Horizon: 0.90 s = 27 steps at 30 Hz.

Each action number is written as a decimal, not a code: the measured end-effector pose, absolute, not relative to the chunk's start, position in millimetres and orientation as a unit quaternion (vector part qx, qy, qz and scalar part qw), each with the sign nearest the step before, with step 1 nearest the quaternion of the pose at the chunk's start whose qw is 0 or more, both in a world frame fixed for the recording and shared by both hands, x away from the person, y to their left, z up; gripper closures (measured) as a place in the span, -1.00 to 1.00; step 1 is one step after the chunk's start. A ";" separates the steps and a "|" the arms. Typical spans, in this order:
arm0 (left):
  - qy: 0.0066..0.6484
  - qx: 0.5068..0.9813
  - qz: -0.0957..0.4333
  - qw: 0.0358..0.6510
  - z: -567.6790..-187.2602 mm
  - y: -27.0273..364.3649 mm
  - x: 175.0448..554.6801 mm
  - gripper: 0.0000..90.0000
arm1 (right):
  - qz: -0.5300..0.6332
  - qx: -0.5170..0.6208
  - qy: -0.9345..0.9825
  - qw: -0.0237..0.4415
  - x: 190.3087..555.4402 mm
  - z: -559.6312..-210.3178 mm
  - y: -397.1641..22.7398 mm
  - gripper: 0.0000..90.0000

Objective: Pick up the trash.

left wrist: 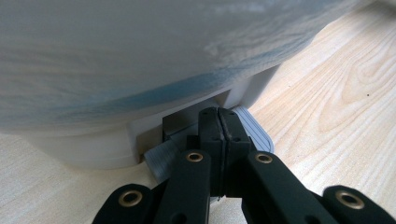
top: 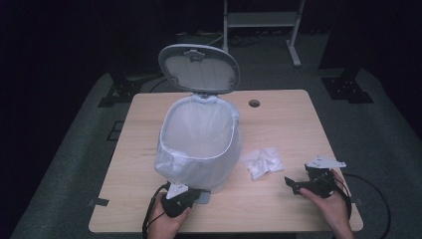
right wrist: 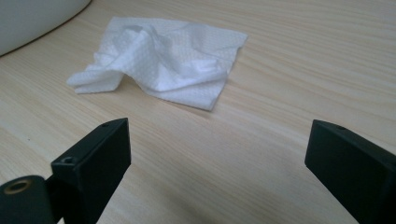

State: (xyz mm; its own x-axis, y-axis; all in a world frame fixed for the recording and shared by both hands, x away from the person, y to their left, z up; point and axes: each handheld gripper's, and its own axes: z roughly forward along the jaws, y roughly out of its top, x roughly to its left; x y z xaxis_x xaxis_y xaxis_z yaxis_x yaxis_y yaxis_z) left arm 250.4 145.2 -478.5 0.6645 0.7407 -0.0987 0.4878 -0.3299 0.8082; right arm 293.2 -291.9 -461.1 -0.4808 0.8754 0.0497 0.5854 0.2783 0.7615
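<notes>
My left tool (left wrist: 218,122), pressed together, bears down on the bin's pedal (left wrist: 252,133), which is why the lid (top: 199,68) stands up and the lined bin (top: 199,144) gapes. The crumpled tissue (right wrist: 159,60) lies on the desk (top: 278,199) just right of the bin (untouched so far). My right tool (right wrist: 217,154) stands spread, aimed at it, ready to pinch.

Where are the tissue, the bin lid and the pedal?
tissue (right wrist: 159,63), right gripper view, on its crumpled middle
bin lid (top: 199,68), high view, on its inner face
pedal (left wrist: 254,130), left gripper view, on its ribbed top
</notes>
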 end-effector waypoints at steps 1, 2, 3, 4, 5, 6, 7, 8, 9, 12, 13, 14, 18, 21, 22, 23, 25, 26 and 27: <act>0.383 0.802 0.146 0.434 -478.5 145.2 250.4 0.99 | 0.374 0.469 0.777 0.193 295.0 -460.1 -290.0 -0.87; 0.383 0.802 0.146 0.434 -478.5 145.2 250.4 0.99 | 0.374 0.468 0.777 0.193 295.7 -459.7 -289.3 -0.87; 0.383 0.803 0.146 0.434 -478.5 145.1 250.4 0.99 | 0.376 0.467 0.777 0.191 296.7 -459.3 -288.7 -0.87; 0.383 0.803 0.146 0.434 -478.5 145.1 250.4 0.99 | 0.379 0.468 0.776 0.188 297.6 -459.1 -287.8 -0.87; 0.383 0.802 0.146 0.434 -478.5 145.1 250.4 0.99 | 0.379 0.468 0.776 0.188 297.6 -459.1 -287.8 -0.87; 0.383 0.802 0.146 0.434 -478.5 145.2 250.4 0.99 | 0.380 0.467 0.776 0.186 298.5 -458.8 -287.1 -0.87; 0.383 0.802 0.146 0.434 -478.5 145.0 250.3 0.99 | 0.379 0.465 0.778 0.186 300.2 -457.7 -284.9 -0.87; 0.383 0.802 0.146 0.434 -478.5 145.0 250.3 0.99 | 0.381 0.464 0.778 0.186 300.9 -457.3 -284.2 -0.87; 0.383 0.802 0.146 0.434 -478.6 144.9 250.3 0.99 | 0.382 0.464 0.777 0.185 301.6 -456.7 -283.1 -0.87; 0.383 0.802 0.146 0.434 -478.5 145.0 250.3 0.99 | 0.384 0.462 0.779 0.183 304.6 -455.1 -279.7 -0.87; 0.384 0.802 0.146 0.434 -478.5 145.0 250.3 0.99 | 0.384 0.462 0.779 0.182 305.3 -454.7 -278.8 -0.87; 0.384 0.802 0.146 0.434 -478.5 145.0 250.3 0.99 | 0.385 0.461 0.779 0.180 306.7 -454.0 -277.6 -0.87; 0.384 0.802 0.146 0.434 -478.5 145.1 250.4 0.99 | 0.389 0.459 0.779 0.179 310.8 -451.9 -273.7 -0.86; 0.384 0.802 0.146 0.434 -478.5 145.1 250.4 0.99 | 0.397 0.460 0.773 0.181 312.2 -451.0 -272.0 -0.74; 0.384 0.802 0.146 0.434 -478.5 145.2 250.4 0.99 | 0.399 0.459 0.773 0.182 312.5 -451.0 -271.3 -0.73; 0.384 0.802 0.146 0.434 -478.5 145.1 250.5 0.99 | 0.399 0.459 0.773 0.182 313.6 -450.9 -270.2 -0.73; 0.384 0.802 0.145 0.434 -478.5 145.2 250.6 0.99 | 0.398 0.458 0.774 0.180 315.4 -450.4 -268.5 -0.73; 0.385 0.802 0.145 0.434 -478.5 145.2 250.6 0.99 | 0.398 0.457 0.775 0.180 316.3 -449.9 -267.7 -0.73; 0.384 0.802 0.145 0.434 -478.5 145.2 250.7 0.99 | 0.398 0.457 0.775 0.179 318.1 -449.0 -266.3 -0.73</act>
State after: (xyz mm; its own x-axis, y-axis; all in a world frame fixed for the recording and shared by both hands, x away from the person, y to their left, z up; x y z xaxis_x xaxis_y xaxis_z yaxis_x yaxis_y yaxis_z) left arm 250.7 145.2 -478.5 0.6623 0.7424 -0.1011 0.4906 -0.3278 0.8074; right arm 318.1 -266.3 -449.0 -0.5179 0.8510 0.0865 0.5655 0.2648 0.7811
